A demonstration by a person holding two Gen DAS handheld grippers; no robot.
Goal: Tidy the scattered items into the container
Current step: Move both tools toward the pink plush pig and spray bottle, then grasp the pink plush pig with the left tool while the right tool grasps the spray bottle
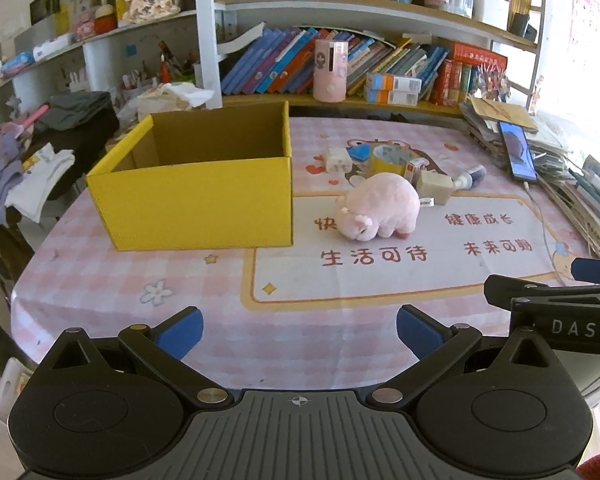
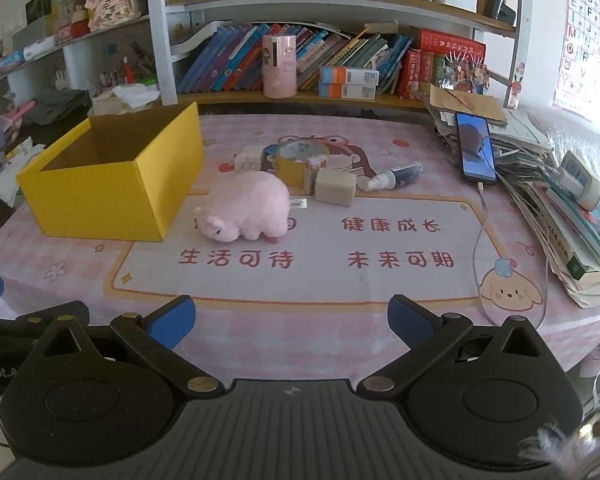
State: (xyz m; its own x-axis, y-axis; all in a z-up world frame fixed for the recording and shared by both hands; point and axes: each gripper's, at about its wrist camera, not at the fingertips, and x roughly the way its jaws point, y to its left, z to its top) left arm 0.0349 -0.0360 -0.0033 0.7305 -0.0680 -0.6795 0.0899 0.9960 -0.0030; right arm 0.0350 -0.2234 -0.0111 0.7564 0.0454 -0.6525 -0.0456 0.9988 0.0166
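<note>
pink tablecloth (image 2: 340,340) | yellow box (image 2: 112,188) looks empty | plush pig (image 2: 248,206) beside it | both grippers (image 1: 299,330) (image 2: 290,320) released

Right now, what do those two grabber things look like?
Both are black plastic. The left gripper and right gripper each have two blue finger pads, round black discs, brass-coloured rivets and a ribbed grey middle. White letters "DAS" mark the right one's side.
</note>
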